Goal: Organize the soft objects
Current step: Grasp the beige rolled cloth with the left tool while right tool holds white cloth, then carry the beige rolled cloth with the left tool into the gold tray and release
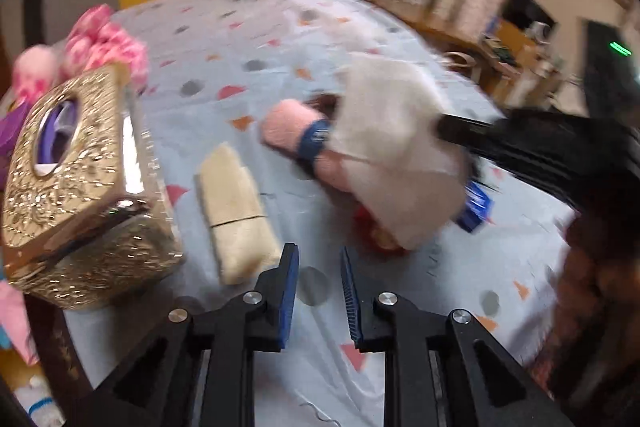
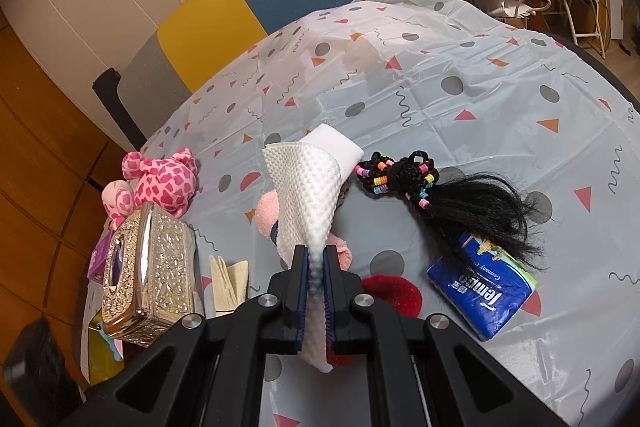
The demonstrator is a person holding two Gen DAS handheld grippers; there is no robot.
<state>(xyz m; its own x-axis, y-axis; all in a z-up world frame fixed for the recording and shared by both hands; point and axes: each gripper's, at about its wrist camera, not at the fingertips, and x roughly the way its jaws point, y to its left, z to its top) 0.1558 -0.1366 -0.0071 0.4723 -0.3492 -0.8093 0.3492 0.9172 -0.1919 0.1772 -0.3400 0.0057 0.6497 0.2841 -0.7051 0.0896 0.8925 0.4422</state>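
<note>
My right tongs (image 2: 316,263) are clamped on the dimpled white cloth (image 2: 308,199), lifting it clear of the pink plush roll (image 1: 292,135) just beyond them, while my left tongs (image 1: 319,259) hang parted and empty above the tabletop (image 2: 480,99), folded beige cloth (image 1: 236,203) just left.

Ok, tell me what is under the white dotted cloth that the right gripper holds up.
Below the white cloth clamped in the right gripper lies a pink fuzzy roll with a blue band, and something red nearer. The cloth covers the roll's middle, so its whole shape stays hidden.
</note>
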